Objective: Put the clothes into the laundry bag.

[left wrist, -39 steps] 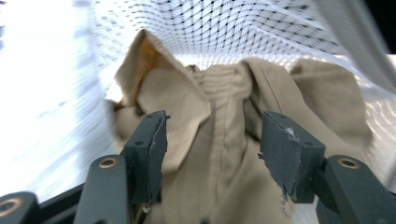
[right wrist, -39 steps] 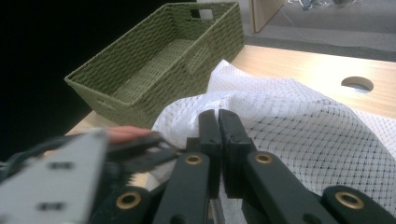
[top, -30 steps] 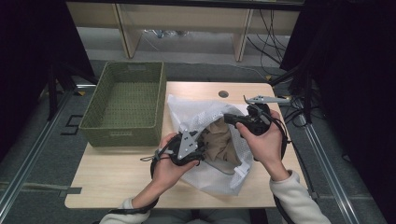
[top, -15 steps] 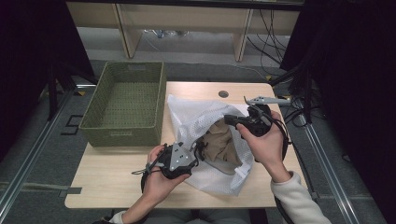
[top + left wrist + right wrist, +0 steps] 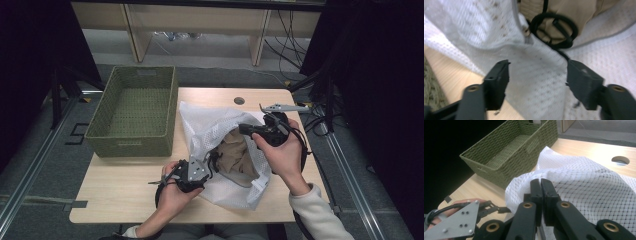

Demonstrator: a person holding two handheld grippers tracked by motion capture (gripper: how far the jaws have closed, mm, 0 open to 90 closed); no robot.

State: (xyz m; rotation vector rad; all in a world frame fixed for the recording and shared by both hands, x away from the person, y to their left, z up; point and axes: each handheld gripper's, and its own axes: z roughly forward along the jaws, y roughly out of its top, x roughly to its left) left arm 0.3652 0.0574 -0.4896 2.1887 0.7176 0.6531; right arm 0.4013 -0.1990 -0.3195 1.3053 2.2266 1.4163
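A white mesh bag (image 5: 210, 127) lies on the table with a tan garment (image 5: 235, 155) showing in its opening. My right gripper (image 5: 245, 128) is at the bag's upper right, and its jaws (image 5: 540, 181) are shut on a fold of the mesh (image 5: 584, 182). My left gripper (image 5: 212, 162) is at the near left of the opening. Its jaws (image 5: 537, 63) stand wide open over the mesh (image 5: 536, 82) with nothing gripped. Beyond them lie the garment (image 5: 564, 12) and a black cord loop (image 5: 554, 30).
A green woven basket (image 5: 132, 145) stands at the table's left, close to the bag (image 5: 499, 167). A round hole (image 5: 239, 100) and a grey metal piece (image 5: 280, 107) are at the back right. Bare tabletop (image 5: 125, 185) lies at the front left.
My left gripper has drawn back from the bag's opening toward the front left. The right gripper has stayed in place, holding the mesh.
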